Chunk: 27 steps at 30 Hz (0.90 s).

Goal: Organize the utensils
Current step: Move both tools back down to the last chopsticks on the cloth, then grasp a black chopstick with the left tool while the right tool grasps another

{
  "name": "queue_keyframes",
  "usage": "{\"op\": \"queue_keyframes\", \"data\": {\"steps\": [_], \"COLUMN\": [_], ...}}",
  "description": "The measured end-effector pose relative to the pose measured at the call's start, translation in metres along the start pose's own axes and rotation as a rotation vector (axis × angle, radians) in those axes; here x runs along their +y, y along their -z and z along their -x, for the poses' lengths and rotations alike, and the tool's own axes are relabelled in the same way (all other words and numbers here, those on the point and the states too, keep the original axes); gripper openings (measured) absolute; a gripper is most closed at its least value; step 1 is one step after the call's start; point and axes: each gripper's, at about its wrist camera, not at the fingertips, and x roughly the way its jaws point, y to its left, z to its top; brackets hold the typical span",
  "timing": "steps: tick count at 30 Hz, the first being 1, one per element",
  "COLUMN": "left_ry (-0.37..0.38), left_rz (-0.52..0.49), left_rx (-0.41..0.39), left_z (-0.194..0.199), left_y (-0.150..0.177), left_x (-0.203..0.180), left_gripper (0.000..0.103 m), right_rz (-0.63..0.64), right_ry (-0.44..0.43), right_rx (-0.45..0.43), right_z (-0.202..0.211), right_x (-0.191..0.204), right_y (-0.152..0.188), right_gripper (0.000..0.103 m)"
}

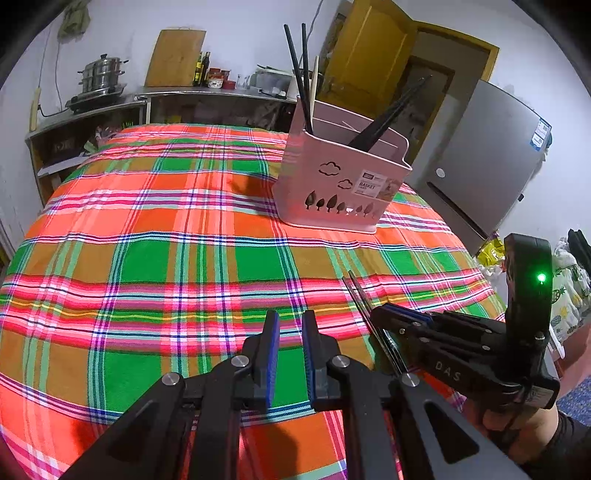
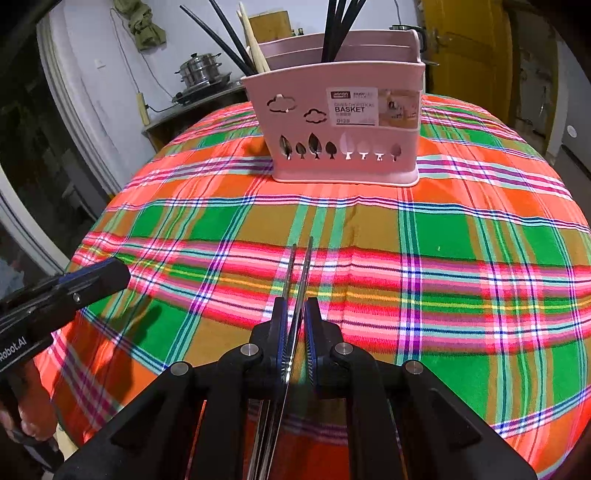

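Note:
A pink utensil basket (image 1: 340, 184) (image 2: 343, 147) stands on the far side of the plaid tablecloth (image 1: 147, 258) (image 2: 461, 229). Black chopsticks (image 1: 299, 74) (image 2: 336, 26) and pale wooden ones (image 2: 255, 48) stick up out of it. My right gripper (image 2: 297, 304) (image 1: 384, 314) is shut on a pair of thin metal chopsticks (image 2: 300, 266) (image 1: 356, 295), low over the cloth, their tips pointing toward the basket. My left gripper (image 1: 290, 319) (image 2: 122, 271) hovers just left of it, its blue pads close together with nothing between them.
Behind the table are a grey fridge (image 1: 487, 166), a yellow door (image 1: 369, 55) and a counter with a steel steamer pot (image 1: 101, 74) (image 2: 201, 68). A hand (image 2: 35, 421) grips the left tool at the table's near left edge.

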Motion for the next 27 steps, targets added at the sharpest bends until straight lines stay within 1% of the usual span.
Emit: {"op": "queue_keyframes", "data": {"steps": [7,9,16,18,24,26,27], "left_ry": [0.018,0.034,0.079,0.09,0.077,0.067,0.057], "left_rz": [0.0,0.004,0.0,0.006,-0.009,-0.021,-0.039], "left_rx": [0.024,0.039,0.084,0.105,0.179,0.186,0.176], "left_z": [-0.01,-0.014,-0.037,-0.047,-0.081,-0.087,-0.089], "left_y": [-0.003,-0.004,-0.008,-0.009,-0.007,-0.006,-0.007], "left_x": [-0.009,-0.014,-0.036,-0.042,-0.06,-0.065,-0.069], "left_gripper": [0.011,0.011,0.011,0.011,0.011,0.012,0.013], "right_rz": [-0.005,0.003,-0.04,-0.054,-0.123,-0.149,-0.158], "right_ry": [0.0,0.002,-0.006,0.015,0.046,0.055,0.057], "right_rx": [0.017,0.019,0.005,-0.003,-0.026,-0.035,-0.037], "right_z": [-0.001,0.0,0.017,0.022,0.036,0.041,0.043], "right_x": [-0.005,-0.004,-0.019,-0.025,-0.047,-0.054,-0.057], "right_y": [0.002,0.003,0.017,0.021,0.031,0.034,0.035], "right_gripper": [0.009,0.008,0.007,0.006,0.006,0.006,0.006]}}
